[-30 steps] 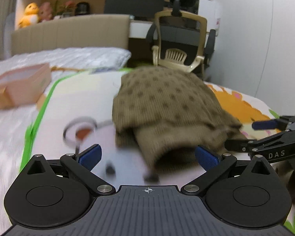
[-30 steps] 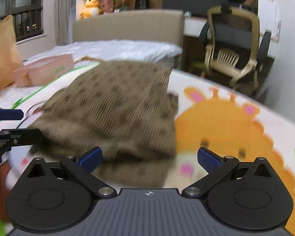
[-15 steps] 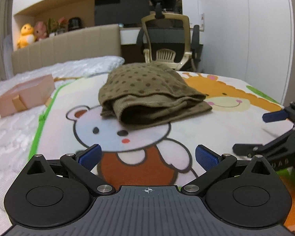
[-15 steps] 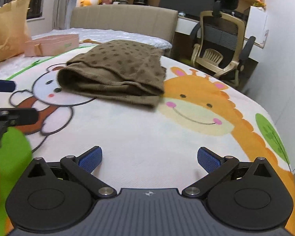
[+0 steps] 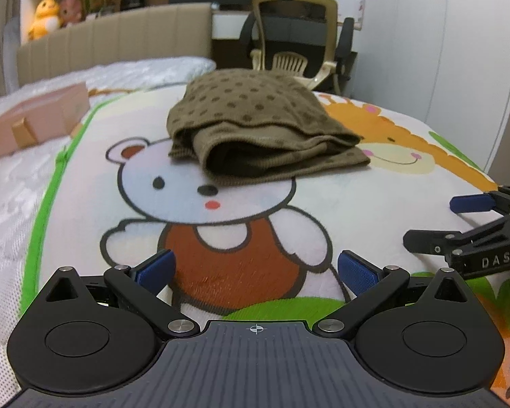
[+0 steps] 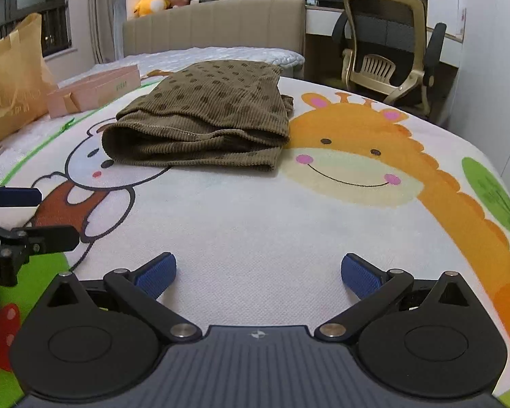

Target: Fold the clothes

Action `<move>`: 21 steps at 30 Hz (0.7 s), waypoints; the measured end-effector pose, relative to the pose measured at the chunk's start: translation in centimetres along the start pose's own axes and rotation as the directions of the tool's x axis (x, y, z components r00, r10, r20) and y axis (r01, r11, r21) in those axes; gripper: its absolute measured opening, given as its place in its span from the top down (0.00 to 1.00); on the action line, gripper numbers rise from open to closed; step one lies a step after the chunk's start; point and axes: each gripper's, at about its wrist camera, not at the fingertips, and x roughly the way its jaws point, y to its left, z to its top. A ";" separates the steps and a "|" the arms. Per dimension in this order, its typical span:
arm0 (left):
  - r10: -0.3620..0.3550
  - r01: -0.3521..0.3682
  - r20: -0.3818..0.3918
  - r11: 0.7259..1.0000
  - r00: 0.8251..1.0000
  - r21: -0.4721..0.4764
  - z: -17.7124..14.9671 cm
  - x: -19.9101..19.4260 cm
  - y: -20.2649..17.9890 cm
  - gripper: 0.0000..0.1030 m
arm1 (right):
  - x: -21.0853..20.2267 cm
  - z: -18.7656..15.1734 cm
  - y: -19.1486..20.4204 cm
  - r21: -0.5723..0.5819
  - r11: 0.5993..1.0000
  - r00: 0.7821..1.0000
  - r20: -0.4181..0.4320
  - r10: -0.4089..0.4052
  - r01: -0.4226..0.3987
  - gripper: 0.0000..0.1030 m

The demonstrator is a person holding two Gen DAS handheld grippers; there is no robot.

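Garment (image 6: pixel 204 119) folded on blanket (image 6: pixel 255 210), open folded edge facing both grippers; jaws of both spread, empty.

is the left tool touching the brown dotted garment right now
Apart. In the left wrist view, the left tool is open, with bare blanket between its fingertips and the folded brown dotted garment lying farther up the bed.
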 end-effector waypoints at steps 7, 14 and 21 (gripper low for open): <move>-0.007 0.007 -0.002 1.000 1.000 -0.022 -0.1 0.0 0.3 0.00 | 0.0 0.1 0.0 0.004 1.000 1.000 0.000 0.001 -0.001 0.00; -0.012 0.012 -0.003 1.000 1.000 -0.025 0.0 0.0 0.4 0.00 | 0.1 0.1 0.1 0.003 1.000 1.000 0.001 -0.001 0.001 0.00; -0.012 0.012 -0.005 1.000 1.000 -0.024 0.0 0.0 0.4 0.00 | 0.1 0.1 0.2 0.004 1.000 1.000 0.001 -0.001 0.001 0.00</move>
